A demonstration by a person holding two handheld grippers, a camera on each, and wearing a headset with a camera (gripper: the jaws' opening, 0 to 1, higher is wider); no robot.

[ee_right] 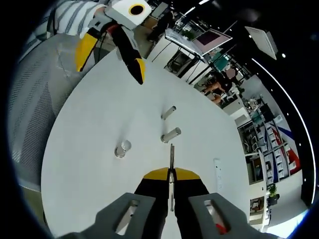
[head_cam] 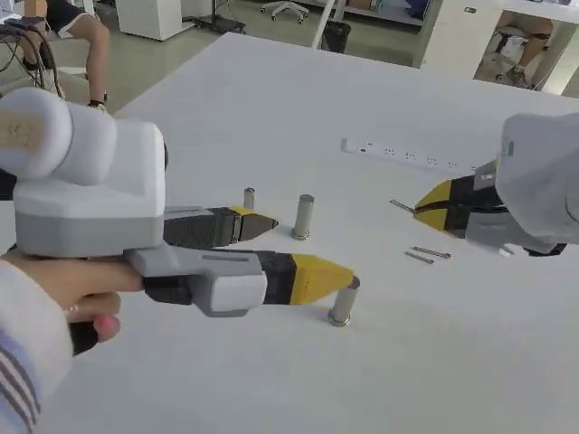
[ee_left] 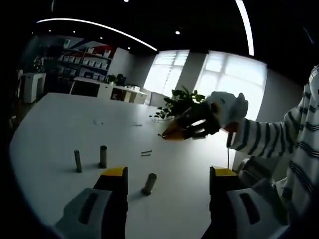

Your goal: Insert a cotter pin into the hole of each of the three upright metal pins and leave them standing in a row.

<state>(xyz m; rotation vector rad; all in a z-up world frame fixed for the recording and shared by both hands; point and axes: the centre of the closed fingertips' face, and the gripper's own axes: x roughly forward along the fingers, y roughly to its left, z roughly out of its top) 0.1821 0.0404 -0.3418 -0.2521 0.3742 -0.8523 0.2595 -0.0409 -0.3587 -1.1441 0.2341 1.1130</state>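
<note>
Pinching one cotter (ee_right: 172, 164) in the right gripper (head_cam: 423, 211), jaws pressed together on its rear part, free end projecting toward 9 o'clock in the head view. Holding the left gripper (head_cam: 310, 246) with jaws spread, gripping nothing. Upright on the table (head_cam: 271, 108): middle pin (head_cam: 304, 217); far pin (head_cam: 249, 198) at 10 o'clock from it; near pin (head_cam: 343, 301) at 5 o'clock from it, just beside the lower jaw tip of the left gripper, contact not determinable. No cotter seen through any of the three. Two spare cotters (head_cam: 431, 252) flat on the table, side by side, at 6 o'clock from the right gripper tip.

Treat the cotter as light, thin and springy; expect bending or swivelling in the grip under side load. Grip well back from the entering end, leaving enough free length to pass through the hole. Treat each pin as stiff, smooth and probably top-heavy on its small base; expect tipping or sliding under a push from the cotter. Clamp the pin across its round body, low to mid-height, clear of the cross hole. Hole position too small to make out; confirm before alignment.
</note>
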